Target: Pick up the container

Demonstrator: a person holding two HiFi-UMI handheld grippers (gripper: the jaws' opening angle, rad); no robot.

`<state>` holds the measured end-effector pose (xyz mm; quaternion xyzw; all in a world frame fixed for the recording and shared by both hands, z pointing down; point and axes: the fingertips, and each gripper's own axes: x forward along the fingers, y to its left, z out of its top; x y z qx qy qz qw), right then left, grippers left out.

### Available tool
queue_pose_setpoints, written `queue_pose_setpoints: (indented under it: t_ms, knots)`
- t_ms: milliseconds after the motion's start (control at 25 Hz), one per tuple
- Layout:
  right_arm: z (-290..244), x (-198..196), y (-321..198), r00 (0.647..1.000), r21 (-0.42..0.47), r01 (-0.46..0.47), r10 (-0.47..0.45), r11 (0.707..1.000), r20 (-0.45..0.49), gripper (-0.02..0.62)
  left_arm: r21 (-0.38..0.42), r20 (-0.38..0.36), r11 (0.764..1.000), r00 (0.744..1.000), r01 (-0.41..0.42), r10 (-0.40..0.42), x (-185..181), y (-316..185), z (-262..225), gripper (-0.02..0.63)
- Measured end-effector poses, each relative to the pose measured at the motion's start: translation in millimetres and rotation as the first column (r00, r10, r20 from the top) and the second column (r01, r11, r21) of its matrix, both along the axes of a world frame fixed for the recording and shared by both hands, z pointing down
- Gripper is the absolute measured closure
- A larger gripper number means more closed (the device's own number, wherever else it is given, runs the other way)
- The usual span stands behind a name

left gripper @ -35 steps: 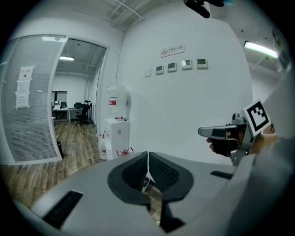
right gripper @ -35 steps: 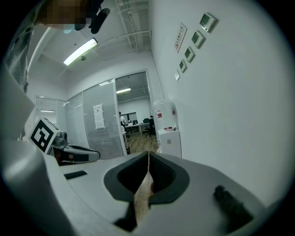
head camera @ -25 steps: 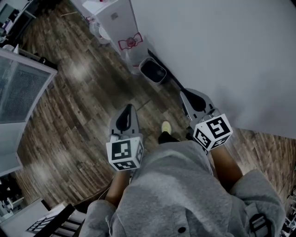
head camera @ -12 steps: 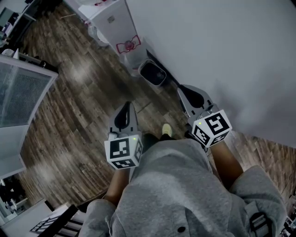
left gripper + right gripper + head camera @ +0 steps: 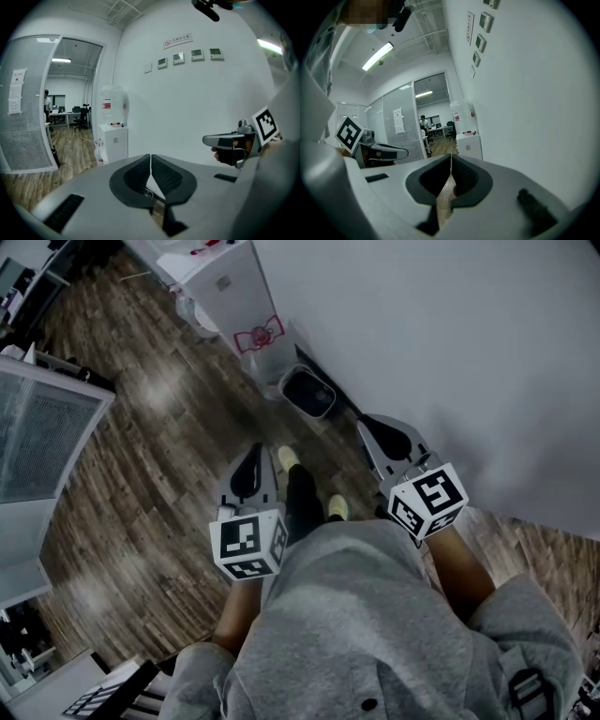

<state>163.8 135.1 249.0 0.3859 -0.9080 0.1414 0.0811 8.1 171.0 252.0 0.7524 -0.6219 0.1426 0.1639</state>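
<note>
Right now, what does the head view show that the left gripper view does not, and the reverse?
Only the head view: a small bin on the floor by the wall, and the person's shoes. Only the left gripper view: a row of wall panels, a sign above them, and a distant person in the office. Both: the white water dispenser, the wooden floor, the left gripper and the right gripper.

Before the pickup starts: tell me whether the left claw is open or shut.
Shut. In the left gripper view the left claw has its dark pads meeting along a thin seam, with nothing between them.
</note>
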Motion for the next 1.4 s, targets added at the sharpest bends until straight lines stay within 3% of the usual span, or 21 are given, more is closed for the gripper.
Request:
queue_pose_setpoints:
  t_ms: [920, 1400]
  knots:
    - [10, -75, -161, 0.998, -0.028, -0.041, 0.039, 0.999, -0.058, 0.569, -0.043, -0.062, 0.998, 0.997, -0.048, 0.045, -70, -164, 25, 0.584]
    - [1, -124, -214, 0.994, -0.007, -0.047, 0.046, 0.999, -0.100, 0.569, -0.038, -0.077, 0.999, 0.997, -0.029, 0.026, -129, -219, 27, 0.584]
